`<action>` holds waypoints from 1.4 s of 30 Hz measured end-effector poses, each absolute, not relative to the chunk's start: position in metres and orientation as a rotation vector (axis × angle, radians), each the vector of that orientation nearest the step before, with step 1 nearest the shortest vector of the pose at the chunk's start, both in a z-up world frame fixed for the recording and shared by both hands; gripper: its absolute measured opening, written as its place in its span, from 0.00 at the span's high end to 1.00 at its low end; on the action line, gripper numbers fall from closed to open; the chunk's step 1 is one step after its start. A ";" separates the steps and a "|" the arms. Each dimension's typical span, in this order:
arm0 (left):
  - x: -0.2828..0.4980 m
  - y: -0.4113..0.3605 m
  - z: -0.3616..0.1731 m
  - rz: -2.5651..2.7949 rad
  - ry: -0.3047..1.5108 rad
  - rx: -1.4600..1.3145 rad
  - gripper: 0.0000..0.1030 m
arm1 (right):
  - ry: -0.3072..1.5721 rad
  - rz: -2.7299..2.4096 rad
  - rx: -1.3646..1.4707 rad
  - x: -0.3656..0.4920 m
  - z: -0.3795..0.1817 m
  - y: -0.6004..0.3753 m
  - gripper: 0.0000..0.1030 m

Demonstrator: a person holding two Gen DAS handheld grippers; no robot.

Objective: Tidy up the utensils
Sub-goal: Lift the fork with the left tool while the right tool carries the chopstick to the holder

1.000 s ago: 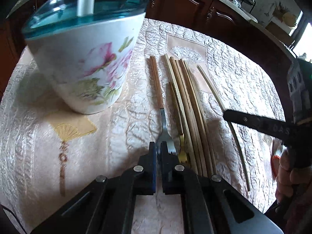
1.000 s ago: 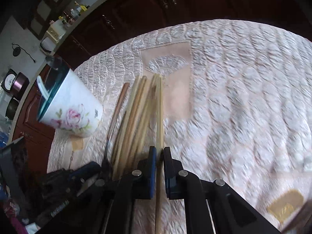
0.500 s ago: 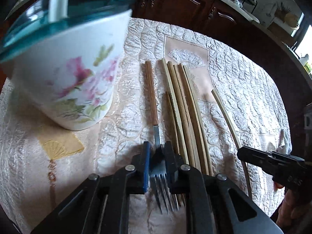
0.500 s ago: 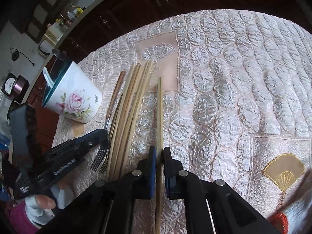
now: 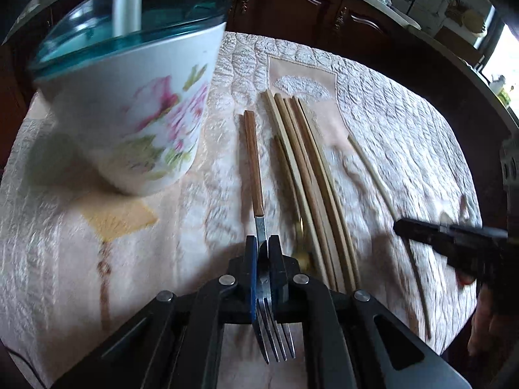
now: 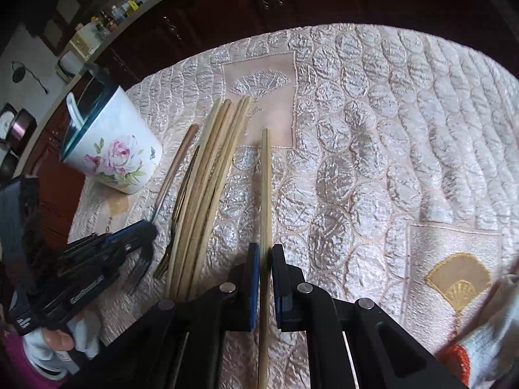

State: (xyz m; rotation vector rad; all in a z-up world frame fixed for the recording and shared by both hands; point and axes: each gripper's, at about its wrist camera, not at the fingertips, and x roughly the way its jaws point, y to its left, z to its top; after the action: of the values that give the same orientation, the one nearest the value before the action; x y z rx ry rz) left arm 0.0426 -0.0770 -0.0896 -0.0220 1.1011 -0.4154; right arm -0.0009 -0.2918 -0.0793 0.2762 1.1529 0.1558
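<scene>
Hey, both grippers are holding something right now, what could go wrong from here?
The left gripper pinches the fork at its thin metal neck, so the long wooden handle may swing or slip as it lifts. The floral cup stands close on the left; a swinging handle might knock it. The right gripper holds one chopstick near one end, so it could pivot and sweep into the bundle of chopsticks alongside.

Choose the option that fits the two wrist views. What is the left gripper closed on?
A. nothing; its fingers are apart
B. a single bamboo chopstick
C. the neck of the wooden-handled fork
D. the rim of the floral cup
C: in the left wrist view the left gripper pinches the metal neck of the fork, whose tines stick out behind the fingers, while the right gripper holds the lone chopstick.
</scene>
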 end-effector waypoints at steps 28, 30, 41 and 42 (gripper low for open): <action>0.033 -0.047 -0.070 -0.409 1.111 0.015 0.72 | 1.163 0.173 0.281 0.016 -0.081 -0.301 0.84; 0.046 -0.054 -0.071 -0.398 1.101 0.032 0.71 | 1.176 0.179 0.269 0.029 -0.083 -0.299 0.82; 0.079 -0.085 -0.092 -0.334 1.120 0.158 0.74 | 1.200 0.215 0.241 0.072 -0.099 -0.294 0.88; 0.078 -0.086 -0.091 -0.342 1.115 0.166 0.81 | 1.196 0.215 0.240 0.073 -0.100 -0.295 0.91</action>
State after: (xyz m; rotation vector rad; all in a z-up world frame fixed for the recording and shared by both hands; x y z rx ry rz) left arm 0.0782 -0.0865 -0.0913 0.1663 1.1150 -0.3416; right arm 0.0729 -0.2947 -0.0998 0.2403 1.1955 0.2154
